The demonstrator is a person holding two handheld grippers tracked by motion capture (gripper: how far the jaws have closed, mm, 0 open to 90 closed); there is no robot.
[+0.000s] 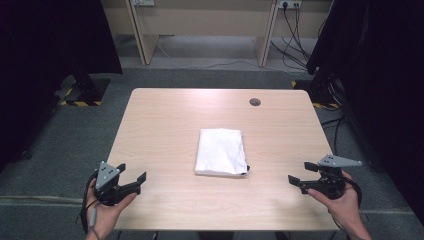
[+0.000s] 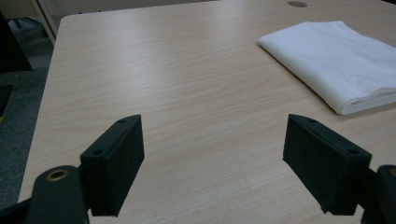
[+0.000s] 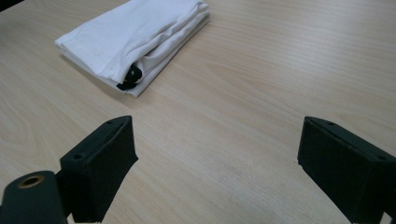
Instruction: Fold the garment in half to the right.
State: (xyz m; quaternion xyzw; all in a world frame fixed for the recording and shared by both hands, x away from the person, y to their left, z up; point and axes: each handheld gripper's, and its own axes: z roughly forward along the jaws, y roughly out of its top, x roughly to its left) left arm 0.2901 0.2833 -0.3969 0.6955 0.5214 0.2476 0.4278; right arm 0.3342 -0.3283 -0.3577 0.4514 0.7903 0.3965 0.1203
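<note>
Folded white cloth (image 1: 221, 151) lies mid-table, both grippers wide open and empty.

The cloth sits flat a little right of the centre of the table (image 1: 165, 125), with a small black piece (image 3: 131, 77) poking out of its near right corner. Bare wood lies between it and each gripper; nothing blocks the way. The left gripper (image 1: 134, 174) is held at the near left edge, the right gripper (image 1: 301, 172) at the near right edge, both well apart from the cloth, jaws spread with nothing between them. A round grommet (image 1: 255, 102) sits near the far edge. Beyond the table, cables (image 1: 292, 42) trail across the floor beside dark stands (image 1: 85, 90).
</note>
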